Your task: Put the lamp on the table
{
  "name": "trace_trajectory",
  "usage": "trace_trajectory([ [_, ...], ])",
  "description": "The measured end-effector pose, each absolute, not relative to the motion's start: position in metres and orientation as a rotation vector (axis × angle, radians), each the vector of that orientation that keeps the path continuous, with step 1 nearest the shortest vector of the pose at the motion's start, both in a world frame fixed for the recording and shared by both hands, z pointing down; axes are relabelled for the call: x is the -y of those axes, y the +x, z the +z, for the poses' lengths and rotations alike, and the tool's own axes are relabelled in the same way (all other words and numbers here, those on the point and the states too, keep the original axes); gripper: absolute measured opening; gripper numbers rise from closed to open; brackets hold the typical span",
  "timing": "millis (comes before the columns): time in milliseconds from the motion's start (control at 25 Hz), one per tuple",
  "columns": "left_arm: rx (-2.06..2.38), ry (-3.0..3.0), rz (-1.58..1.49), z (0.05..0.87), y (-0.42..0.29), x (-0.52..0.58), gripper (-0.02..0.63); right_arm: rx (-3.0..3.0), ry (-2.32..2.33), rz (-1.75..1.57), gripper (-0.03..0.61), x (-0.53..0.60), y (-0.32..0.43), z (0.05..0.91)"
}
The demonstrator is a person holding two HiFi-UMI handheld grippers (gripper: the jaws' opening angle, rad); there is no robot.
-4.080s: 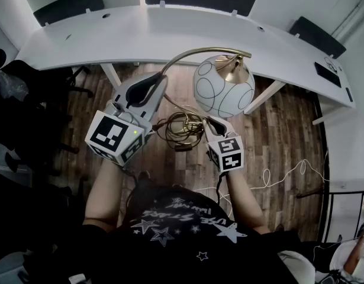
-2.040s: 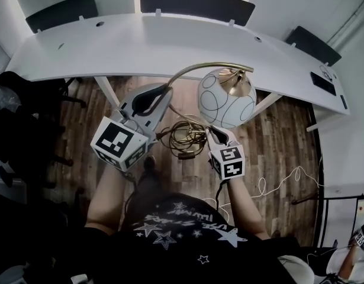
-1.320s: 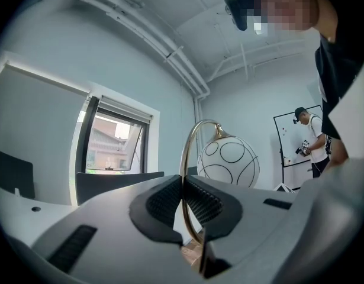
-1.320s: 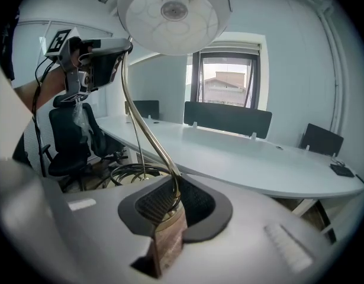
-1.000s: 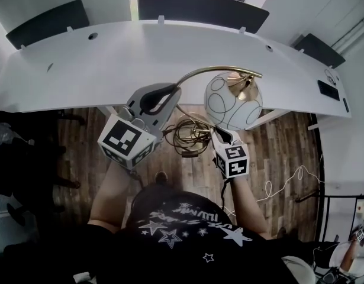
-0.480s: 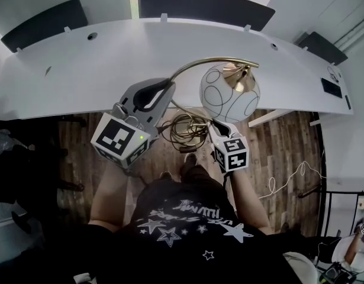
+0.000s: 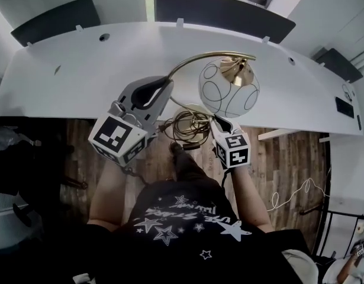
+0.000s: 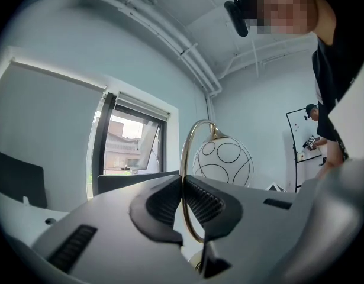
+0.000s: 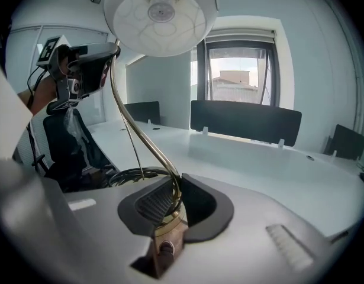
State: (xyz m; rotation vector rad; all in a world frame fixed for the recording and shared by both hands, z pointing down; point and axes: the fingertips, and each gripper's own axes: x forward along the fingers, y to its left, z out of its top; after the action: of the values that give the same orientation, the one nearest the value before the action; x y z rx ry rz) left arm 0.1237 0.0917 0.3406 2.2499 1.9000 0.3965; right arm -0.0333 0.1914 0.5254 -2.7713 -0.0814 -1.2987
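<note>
Carrying step, lamp not yet set down. The lamp [image 7: 228,91] is held off the ground by both tools at the near edge of the white worktop [image 7: 81,78], its patterned globe shade already over the white surface. Its lower end and the coiled cord [image 7: 187,126] sit at about that edge, and no view shows whether the base touches anything. The left tool [image 7: 162,90] is clamped tight on the thin curved brass arm, which runs straight through its closed jaws in the left gripper view. The right tool [image 7: 219,122] is closed on the lower stem, just above a brass fitting, as the right gripper view shows. The lamp stands roughly upright: its long axis rises from the stem in the right tool, the arm then bows over in an arc, and the globe hangs mouth-down from the far end, pointing away from the person and towards the back of the worktop. To finish the step well, the lamp should probably be carried further over the worktop until the whole base clears the edge, with the stem kept vertical so the heavy globe does not swing. The base should then be lowered flat with the cord kept out from under it. Neither tool should let go until the base bears the weight.
</note>
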Motion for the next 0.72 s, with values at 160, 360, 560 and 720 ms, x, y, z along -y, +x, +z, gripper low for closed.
trace_trajectory([
  [160, -1.895, 2.276, 0.387, 0.343, 0.139, -0.096, 0.031, 0.046, -2.776, -1.281, 0.041, -0.197, -0.012, 0.532],
  [360, -1.895, 2.282, 0.391, 0.343, 0.154, -0.101, 0.031, 0.025, -2.775, -1.290, 0.041, -0.203, 0.005, 0.534],
  [560, -1.913, 2.286, 0.349, 0.326, 0.118, -0.081, 0.031, 0.055, -2.798, -1.258, 0.041, -0.186, -0.028, 0.518],
  [720, -1.937, 2.319, 0.305, 0.337, 0.096, -0.087, 0.031, 0.038, -2.809, -1.209, 0.041, -0.188, -0.041, 0.534],
])
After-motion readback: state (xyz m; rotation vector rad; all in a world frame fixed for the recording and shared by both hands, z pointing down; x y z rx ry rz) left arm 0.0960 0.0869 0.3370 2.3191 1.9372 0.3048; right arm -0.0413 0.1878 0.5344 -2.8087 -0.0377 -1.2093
